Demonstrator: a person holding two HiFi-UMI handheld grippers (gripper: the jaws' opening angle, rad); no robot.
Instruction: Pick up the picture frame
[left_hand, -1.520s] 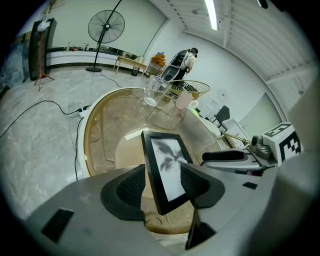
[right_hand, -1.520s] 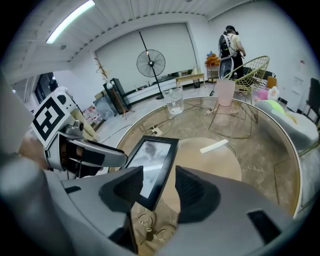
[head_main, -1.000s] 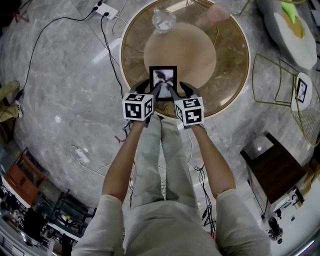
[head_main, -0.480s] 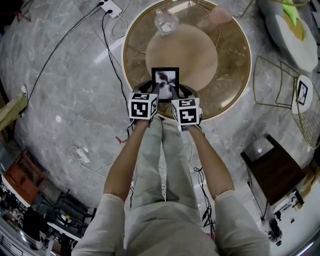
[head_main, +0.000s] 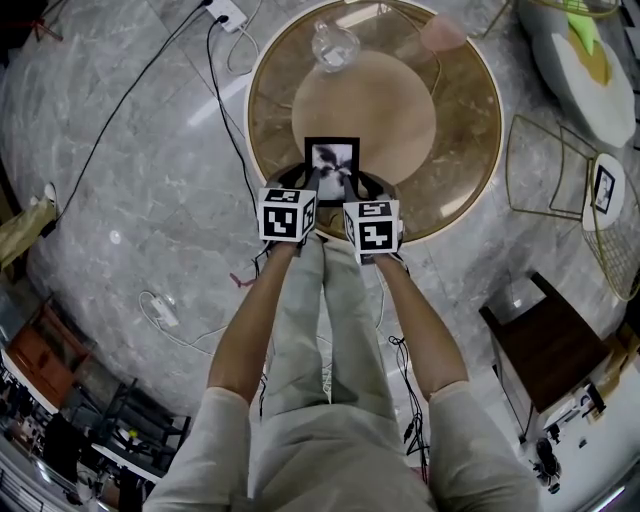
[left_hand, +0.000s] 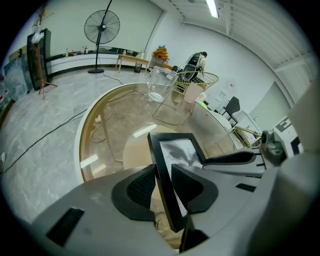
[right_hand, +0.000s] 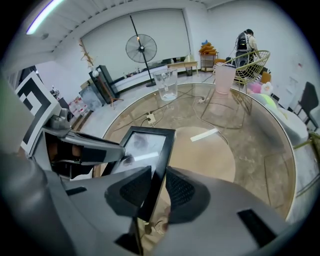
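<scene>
The grey stone floor (head_main: 130, 150) fills most of the head view. On it stands a big round glass table (head_main: 470, 150) with a gold rim. The person stands at the near side of the table, and their legs (head_main: 320, 330) and both bare arms reach up the picture. To the right of the person is a small dark table (head_main: 545, 345). Above that is a gold wire chair (head_main: 545, 165). A pale round disc (head_main: 390, 100) shows in the middle of the glass table.

The left tongs (head_main: 312, 180) and the right tongs (head_main: 352, 182) are held close together over the near edge of the table. Each has a white cube with black squares on it.

The frame (head_main: 332, 158) is black and has a grey picture inside. It is at the near side of the table, right in front of the person, between the two tongs, with its picture facing the person. Its bottom edge is hidden, so I cannot tell if it sits on the glass.

The left tongs have just been closing, and the frame's left side is between them. Their dark pads (left_hand: 142, 187) press on that side, one in front and one behind. The right tongs grip the frame's right side the same way, with their pads (right_hand: 137, 190) tight on it.

At the far side of the table stand a clear jug (head_main: 334, 42) and a pink cup (head_main: 441, 30). Thin black cables (head_main: 215, 90) run over the floor on the left.
</scene>
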